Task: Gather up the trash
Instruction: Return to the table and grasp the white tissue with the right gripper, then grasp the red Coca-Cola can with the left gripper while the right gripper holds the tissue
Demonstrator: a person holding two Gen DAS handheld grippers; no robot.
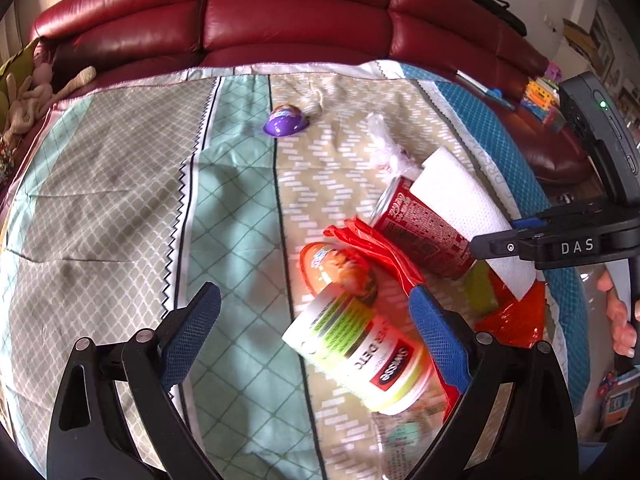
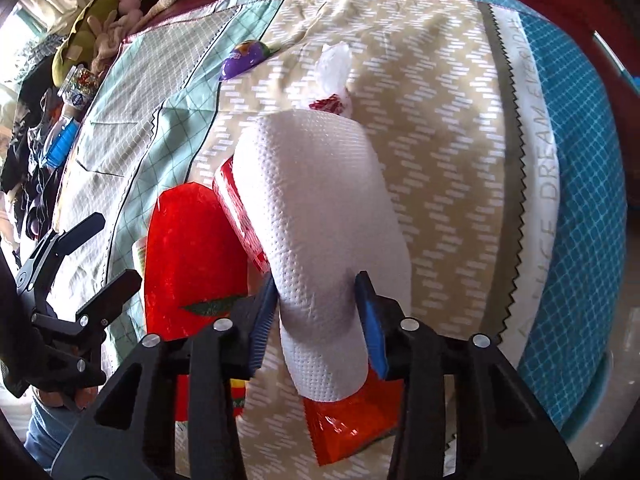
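The sofa (image 1: 296, 12) at the far side is dark red leather. The bedsheet (image 1: 236, 216) runs in strips: grey lattice, mint diamond grid, beige with white dashes, turquoise grid at the right, edged by black zigzag lines. The paper towel (image 2: 320, 208) is white with dimpled dots. The can (image 1: 424, 228) is red with white lettering. The wrapper (image 2: 192, 256) is bright orange-red. The small cup (image 1: 286, 122) is purple. The bottle (image 1: 360, 352) is white with a yellow-green label. Each claw is black with blue pads (image 2: 370, 320).
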